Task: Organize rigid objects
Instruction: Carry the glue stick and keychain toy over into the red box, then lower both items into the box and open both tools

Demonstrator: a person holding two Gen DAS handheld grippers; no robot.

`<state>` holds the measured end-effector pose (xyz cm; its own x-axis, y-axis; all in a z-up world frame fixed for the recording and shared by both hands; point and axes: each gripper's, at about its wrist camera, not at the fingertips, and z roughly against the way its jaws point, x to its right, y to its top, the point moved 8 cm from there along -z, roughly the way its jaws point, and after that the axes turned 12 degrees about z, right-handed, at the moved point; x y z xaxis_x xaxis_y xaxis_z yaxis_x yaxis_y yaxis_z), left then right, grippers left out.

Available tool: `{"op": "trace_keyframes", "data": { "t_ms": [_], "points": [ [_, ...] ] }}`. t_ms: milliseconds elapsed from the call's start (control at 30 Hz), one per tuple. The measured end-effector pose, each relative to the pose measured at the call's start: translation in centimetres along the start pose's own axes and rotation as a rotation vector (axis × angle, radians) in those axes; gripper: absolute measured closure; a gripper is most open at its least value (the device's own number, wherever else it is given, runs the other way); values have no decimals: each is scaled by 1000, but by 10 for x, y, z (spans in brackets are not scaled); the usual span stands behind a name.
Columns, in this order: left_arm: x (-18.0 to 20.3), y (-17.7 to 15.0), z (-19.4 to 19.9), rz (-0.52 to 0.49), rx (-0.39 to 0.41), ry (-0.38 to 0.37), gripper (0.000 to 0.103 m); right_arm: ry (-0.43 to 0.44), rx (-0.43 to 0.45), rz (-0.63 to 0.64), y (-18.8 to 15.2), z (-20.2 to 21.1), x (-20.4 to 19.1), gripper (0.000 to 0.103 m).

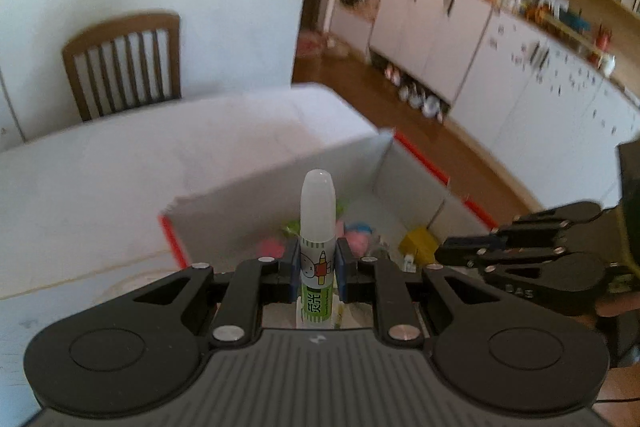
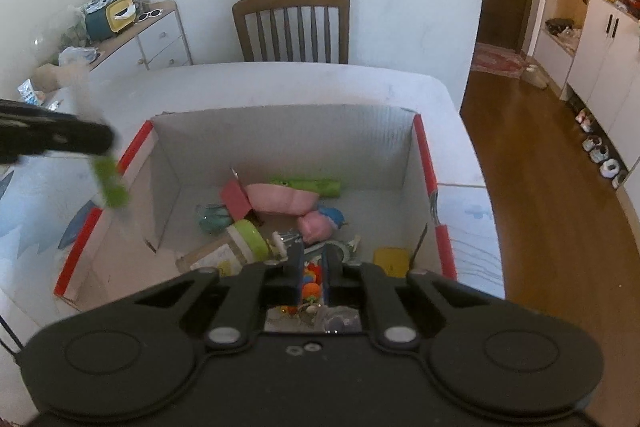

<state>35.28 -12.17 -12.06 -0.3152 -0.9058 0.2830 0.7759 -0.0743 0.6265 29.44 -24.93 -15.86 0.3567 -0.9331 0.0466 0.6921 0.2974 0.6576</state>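
My left gripper (image 1: 317,259) is shut on a glue bottle (image 1: 318,219) with a white cap and a green cartoon label, held upright just short of the white cardboard box with red edges (image 1: 384,163). Seen from the right wrist, the left gripper (image 2: 104,139) is a blur over the box's left rim, the bottle's green end (image 2: 110,185) hanging below it. My right gripper (image 2: 312,259) is shut above the box's near side (image 2: 424,163). An orange toy (image 2: 311,285) shows in its narrow gap; whether it is gripped or lies below I cannot tell. The right gripper (image 1: 444,251) also shows at the right of the left wrist view.
Inside the box lie a pink plush (image 2: 280,201), a green tube (image 2: 308,185), a yellow block (image 2: 390,259), a green-lidded bottle (image 2: 248,239) and other small items. The box sits on a white table (image 2: 280,83). A wooden chair (image 2: 292,23) stands behind, a wooden floor (image 2: 540,187) to the right.
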Motion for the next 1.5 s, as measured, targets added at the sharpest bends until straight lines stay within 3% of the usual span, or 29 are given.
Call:
{"op": "trace_keyframes", "data": {
  "t_ms": [333,800,967,1233,1500],
  "points": [
    [-7,-13,-68,-61,-123,130,86,50,-13,6,-6,-7,-3,94],
    [-16,-36,-96,27,-224,152,86,80,-62,-7,-13,-14,0,81],
    [-23,-39,-93,86,-219,165,86,82,-61,-15,-13,-11,1,78],
    [-13,-35,-57,97,-145,145,86,82,-26,-20,-8,1,-1,69],
    [-6,-30,-14,88,-29,113,86,62,38,11,0,26,-16,52]
  ]
}}
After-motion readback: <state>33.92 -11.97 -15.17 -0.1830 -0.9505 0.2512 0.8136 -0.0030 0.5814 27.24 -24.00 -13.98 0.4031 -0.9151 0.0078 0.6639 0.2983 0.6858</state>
